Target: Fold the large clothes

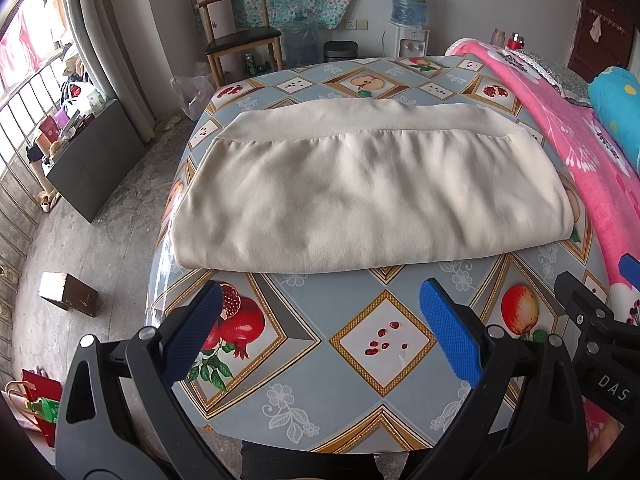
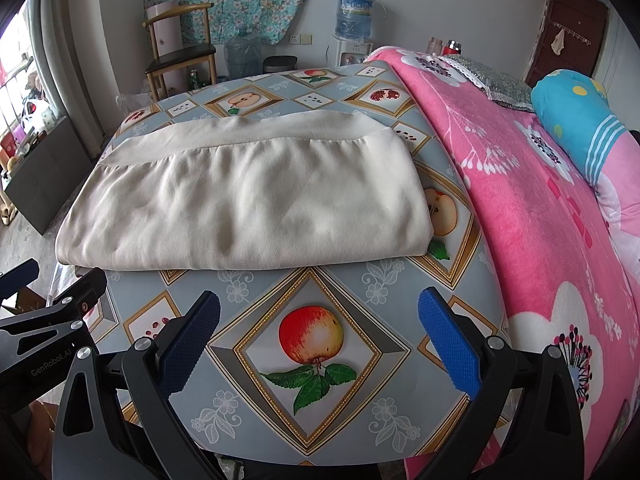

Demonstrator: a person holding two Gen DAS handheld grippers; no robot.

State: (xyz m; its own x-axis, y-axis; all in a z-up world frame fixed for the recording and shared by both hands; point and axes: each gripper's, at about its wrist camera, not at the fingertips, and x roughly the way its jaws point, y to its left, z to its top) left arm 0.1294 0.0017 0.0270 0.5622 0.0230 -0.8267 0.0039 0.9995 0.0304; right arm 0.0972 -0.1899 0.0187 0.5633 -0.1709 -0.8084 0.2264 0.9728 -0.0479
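A cream garment [image 1: 360, 192] lies folded into a flat rectangle on the table with the fruit-pattern cloth [image 1: 384, 344]; its ribbed hem band runs along the far edge. It also shows in the right wrist view [image 2: 248, 200]. My left gripper [image 1: 320, 332] is open and empty, above the table's near edge, short of the garment. My right gripper [image 2: 320, 336] is open and empty, also near the front edge, to the right of the left one. The right gripper's body shows in the left wrist view [image 1: 592, 320].
A pink flowered blanket [image 2: 540, 208] covers the bed along the table's right side, with a blue pillow [image 2: 576, 120]. A wooden chair [image 1: 240, 40], water jugs and a dispenser [image 1: 408, 36] stand at the far wall. A dark board [image 1: 92, 160] and a box [image 1: 68, 292] are on the floor at left.
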